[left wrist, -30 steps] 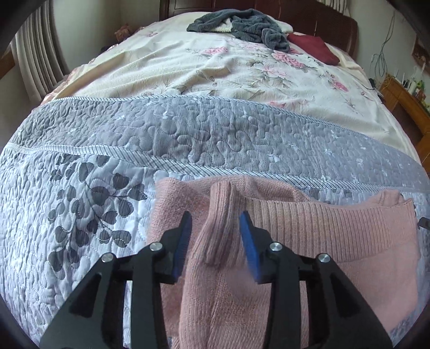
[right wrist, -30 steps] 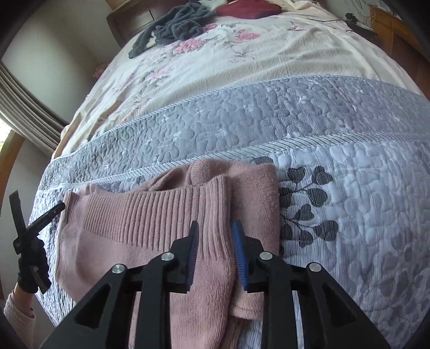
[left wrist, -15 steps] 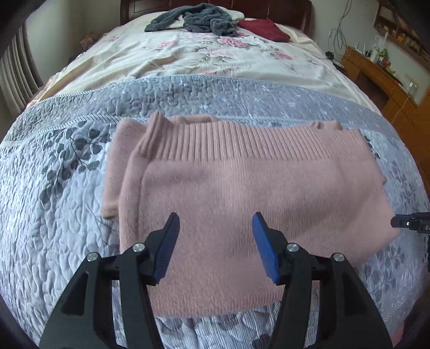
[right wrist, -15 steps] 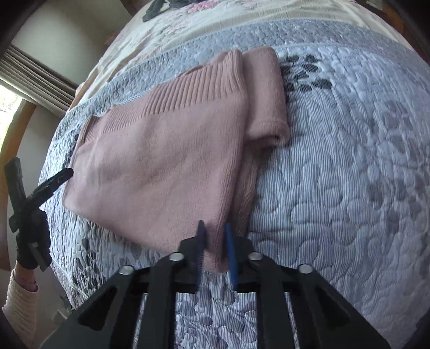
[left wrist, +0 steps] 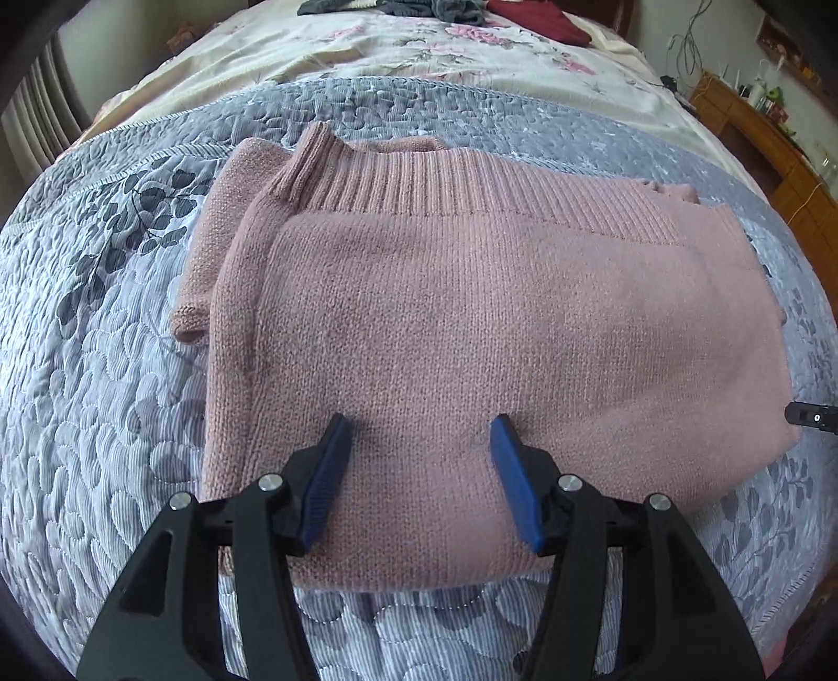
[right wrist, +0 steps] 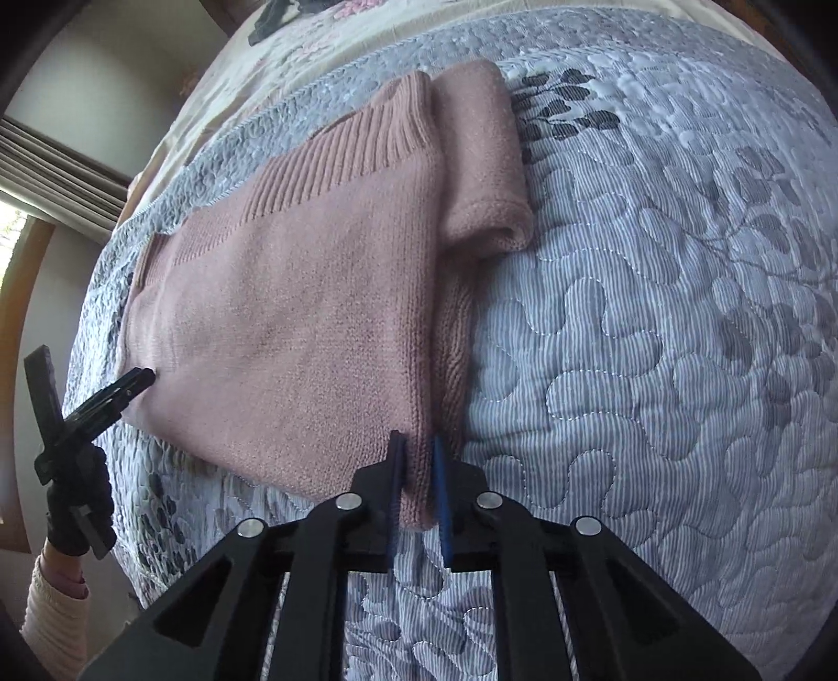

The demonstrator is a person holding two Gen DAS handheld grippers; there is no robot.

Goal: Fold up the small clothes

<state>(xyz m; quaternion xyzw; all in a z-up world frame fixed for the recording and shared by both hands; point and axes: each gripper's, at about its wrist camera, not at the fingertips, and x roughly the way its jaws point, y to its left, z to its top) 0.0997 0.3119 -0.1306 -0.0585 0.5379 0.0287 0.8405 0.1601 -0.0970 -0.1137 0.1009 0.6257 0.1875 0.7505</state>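
The left gripper (left wrist: 419, 466) is released, its blue pads spread wide and hovering over the near part of the folded pink sweater (left wrist: 471, 335) with nothing between them. In the right wrist view the same tool shows at the far left, held by a gloved hand (right wrist: 78, 503) with a cream sleeve (right wrist: 55, 623) below it, its tips reaching the sweater's left edge. The right gripper (right wrist: 417, 461) is clenched on the near right corner of the sweater, a fold of knit pinched between its pads. The sweater lies flat on the grey quilt (left wrist: 105, 408), ribbed hem on the far side, a sleeve cuff (right wrist: 487, 209) tucked along its right edge. Beyond the quilt lies a floral bedspread (left wrist: 419, 47) with dark clothes (left wrist: 398, 8) and a red item (left wrist: 539, 23) on it. A wooden cabinet (left wrist: 759, 136) stands right of the bed; a curtain (right wrist: 57, 167) hangs to the left.
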